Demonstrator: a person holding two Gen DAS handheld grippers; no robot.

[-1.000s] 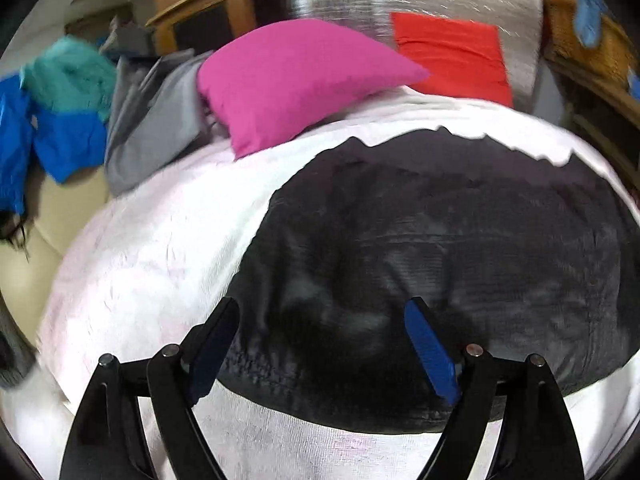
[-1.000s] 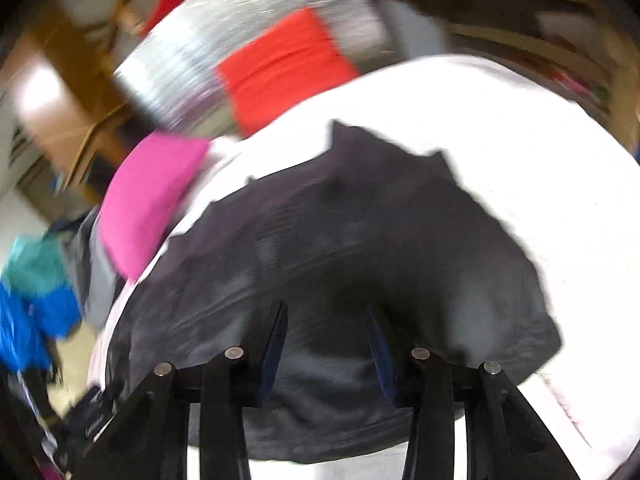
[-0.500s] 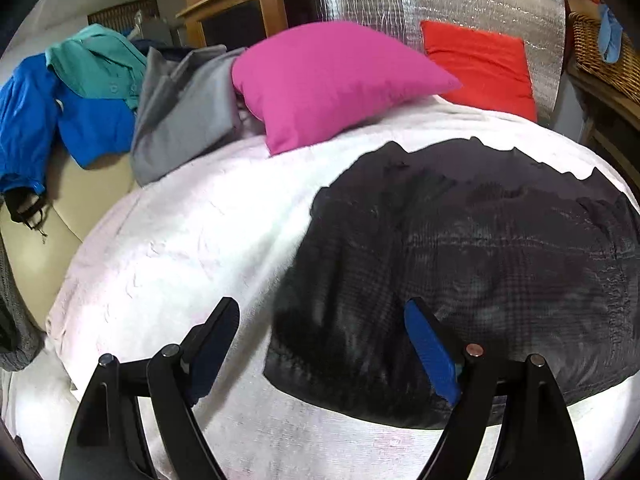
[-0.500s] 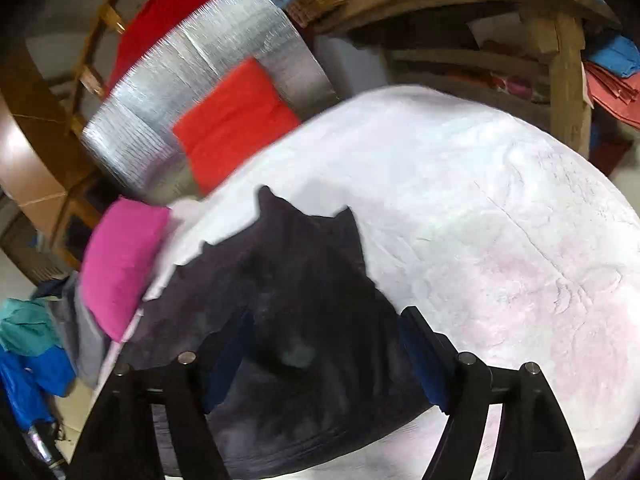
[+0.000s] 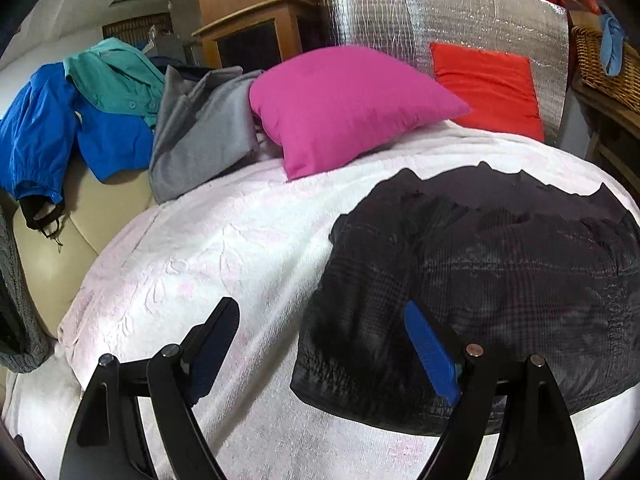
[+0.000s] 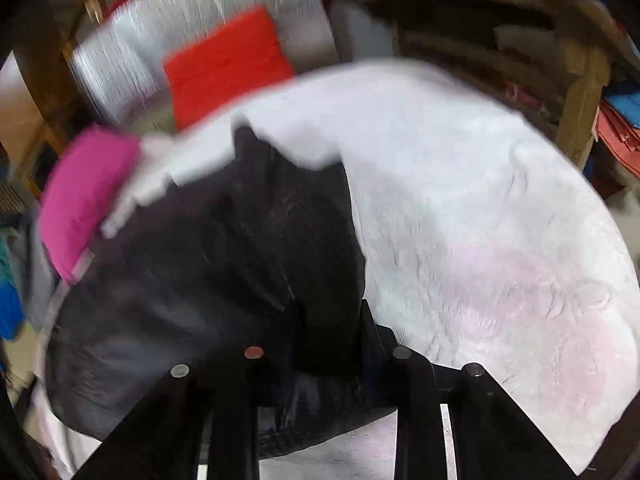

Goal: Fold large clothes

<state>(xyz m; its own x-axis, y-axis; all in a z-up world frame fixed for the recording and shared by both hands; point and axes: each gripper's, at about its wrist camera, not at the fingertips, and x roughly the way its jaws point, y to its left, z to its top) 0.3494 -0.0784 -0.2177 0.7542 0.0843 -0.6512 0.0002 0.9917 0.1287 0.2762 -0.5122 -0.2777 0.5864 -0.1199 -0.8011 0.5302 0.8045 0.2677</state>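
A dark garment lies spread on the white blanket, in front of the pink pillow and the red cushion. The left gripper hangs over the garment's near left edge, its jaws wide apart and holding nothing. The right gripper has just been closing; its jaws now pinch a fold of the garment's near edge.

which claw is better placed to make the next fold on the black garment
Right. The right claw has just been closing, with a bunched fold of the black garment between its fingers, though blur hides how firmly. The left claw stands open above the white blanket by the garment's edge, holding nothing.
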